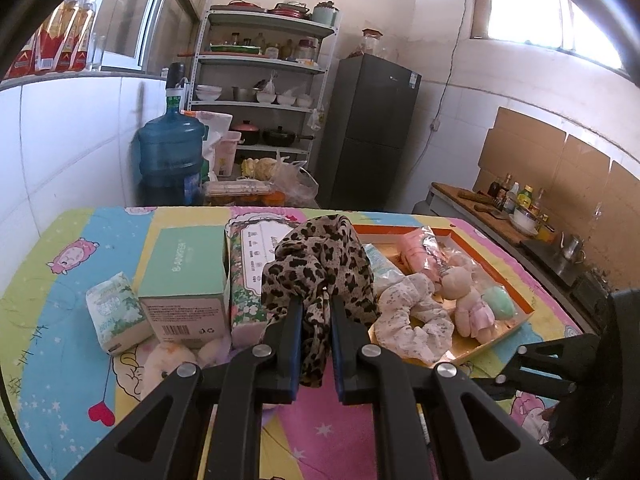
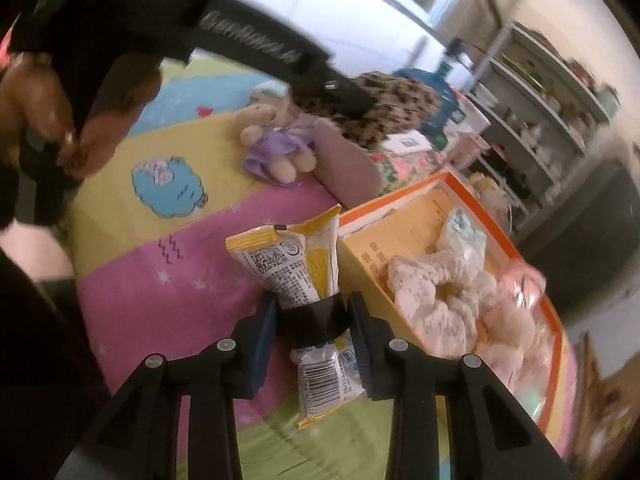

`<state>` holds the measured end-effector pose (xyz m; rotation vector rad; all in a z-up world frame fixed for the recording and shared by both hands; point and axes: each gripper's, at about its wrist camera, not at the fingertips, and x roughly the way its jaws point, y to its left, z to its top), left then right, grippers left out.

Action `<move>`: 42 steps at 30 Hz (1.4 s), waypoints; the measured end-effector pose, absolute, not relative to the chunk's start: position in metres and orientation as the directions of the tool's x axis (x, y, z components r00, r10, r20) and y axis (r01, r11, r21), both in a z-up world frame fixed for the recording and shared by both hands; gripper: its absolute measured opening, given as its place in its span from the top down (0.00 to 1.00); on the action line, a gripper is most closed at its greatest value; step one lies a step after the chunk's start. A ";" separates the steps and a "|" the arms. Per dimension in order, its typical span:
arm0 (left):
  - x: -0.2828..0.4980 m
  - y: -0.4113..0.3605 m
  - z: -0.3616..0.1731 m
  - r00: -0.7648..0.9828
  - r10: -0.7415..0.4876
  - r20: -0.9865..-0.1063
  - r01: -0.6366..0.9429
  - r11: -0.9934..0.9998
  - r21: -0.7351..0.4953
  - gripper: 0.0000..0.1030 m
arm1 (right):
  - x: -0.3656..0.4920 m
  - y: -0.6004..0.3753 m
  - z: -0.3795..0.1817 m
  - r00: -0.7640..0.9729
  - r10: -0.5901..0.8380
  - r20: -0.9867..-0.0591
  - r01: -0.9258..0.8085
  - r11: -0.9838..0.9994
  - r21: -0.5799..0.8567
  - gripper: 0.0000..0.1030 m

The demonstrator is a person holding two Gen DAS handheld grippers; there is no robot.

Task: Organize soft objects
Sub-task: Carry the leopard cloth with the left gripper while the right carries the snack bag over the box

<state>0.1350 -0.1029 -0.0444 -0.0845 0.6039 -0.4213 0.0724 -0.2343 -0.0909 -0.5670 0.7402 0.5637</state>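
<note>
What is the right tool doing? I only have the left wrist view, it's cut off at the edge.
Observer: The right tool is shut on a yellow-and-white snack packet, gripping it at the middle.
Operator: Over the tray?
Observer: No, beside it. The packet is left of the orange tray's near wall, over the pink stripe of the tablecloth.
Operator: Anything hidden behind my leopard scarf?
Observer: Yes, a small plush doll in a purple dress lies on the cloth next to the leopard scarf.
</note>
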 end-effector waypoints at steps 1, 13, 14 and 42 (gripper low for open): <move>0.135 -0.104 -0.044 0.741 -0.409 -0.532 0.361 0.911 -0.197 0.88 | 0.071 -0.238 -0.089 0.610 0.278 -0.743 -0.637 0.729 -0.250 0.65; 0.128 -0.139 -0.039 0.716 -0.456 -0.529 0.431 0.884 -0.179 0.88 | 0.038 -0.296 -0.045 0.758 0.242 -0.606 -0.420 0.892 -0.169 0.65; 0.128 -0.143 -0.038 0.714 -0.460 -0.527 0.438 0.882 -0.177 0.88 | 0.039 -0.301 -0.042 0.768 0.231 -0.597 -0.403 0.899 -0.170 0.65; 0.166 -0.237 -0.065 0.633 -0.500 -0.591 0.514 0.842 -0.161 0.88 | 0.138 -0.409 -0.032 0.832 0.057 -0.551 -0.163 0.976 -0.144 0.65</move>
